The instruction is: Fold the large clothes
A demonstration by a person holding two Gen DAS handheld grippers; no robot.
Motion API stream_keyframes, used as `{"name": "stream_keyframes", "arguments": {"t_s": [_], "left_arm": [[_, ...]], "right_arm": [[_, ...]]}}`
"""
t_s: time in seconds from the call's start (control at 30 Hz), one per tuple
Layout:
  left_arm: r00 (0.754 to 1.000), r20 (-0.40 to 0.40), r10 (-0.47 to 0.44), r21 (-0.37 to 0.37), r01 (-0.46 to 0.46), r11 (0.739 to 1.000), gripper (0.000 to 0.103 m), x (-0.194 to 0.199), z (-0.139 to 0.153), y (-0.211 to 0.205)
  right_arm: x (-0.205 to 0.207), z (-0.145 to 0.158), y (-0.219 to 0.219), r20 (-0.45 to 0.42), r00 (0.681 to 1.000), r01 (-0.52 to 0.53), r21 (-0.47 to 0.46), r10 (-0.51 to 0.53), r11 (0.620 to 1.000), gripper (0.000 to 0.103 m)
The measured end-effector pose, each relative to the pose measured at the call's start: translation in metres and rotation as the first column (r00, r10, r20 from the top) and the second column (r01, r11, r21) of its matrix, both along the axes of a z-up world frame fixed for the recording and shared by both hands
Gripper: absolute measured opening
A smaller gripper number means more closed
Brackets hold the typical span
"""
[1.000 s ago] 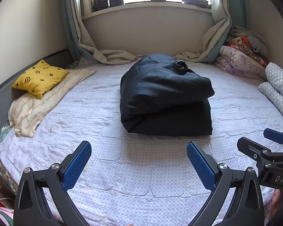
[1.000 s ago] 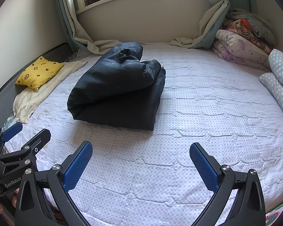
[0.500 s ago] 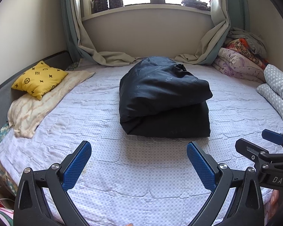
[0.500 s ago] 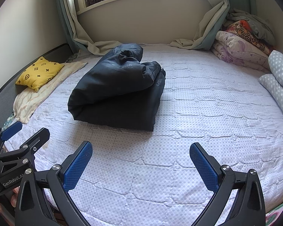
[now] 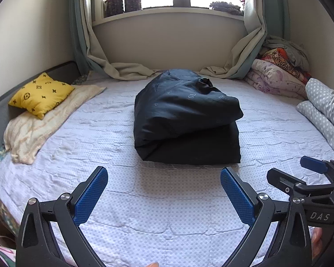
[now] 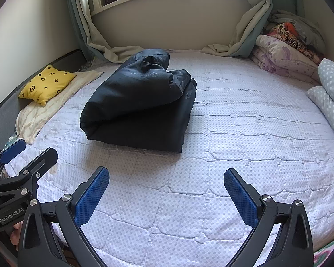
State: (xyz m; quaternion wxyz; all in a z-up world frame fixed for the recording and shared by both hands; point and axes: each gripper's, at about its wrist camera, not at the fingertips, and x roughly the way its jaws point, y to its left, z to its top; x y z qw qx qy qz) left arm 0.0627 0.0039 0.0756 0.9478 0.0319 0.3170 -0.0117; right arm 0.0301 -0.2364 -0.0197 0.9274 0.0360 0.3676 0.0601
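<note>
A bulky dark garment [image 5: 187,120] lies folded mid-bed [image 5: 167,200] as the left tongs [image 5: 163,191] and right tongs [image 6: 167,191] hover spread and empty short of it; soft, puffy, likely slippery, it looks best gripped along its thick folded near edge.

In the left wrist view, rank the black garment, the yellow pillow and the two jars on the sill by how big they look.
1. Black garment, largest by far.
2. Yellow pillow.
3. Two jars, smallest, but farthest from the camera, so their true size is unsure; the two look alike.
</note>
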Motion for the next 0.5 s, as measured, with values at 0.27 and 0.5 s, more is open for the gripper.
{"name": "stream_keyframes", "arguments": {"t_s": [0.27,0.5], "left_arm": [[1.0,-0.018,-0.005,-0.047,0.005,0.999,0.103,0.0015,-0.0013,0.0036],[1.0,-0.006,0.021,0.004,-0.021,1.0,0.103,0.001,-0.0036,0.0038]], "right_arm": [[0.0,-0.0019,0.0009,-0.003,1.0,-0.003,0.001,0.003,1.0,0.102],[0.0005,-0.0031,-0.0002,-0.008,1.0,-0.002,0.003,0.002,1.0,0.102]]}}
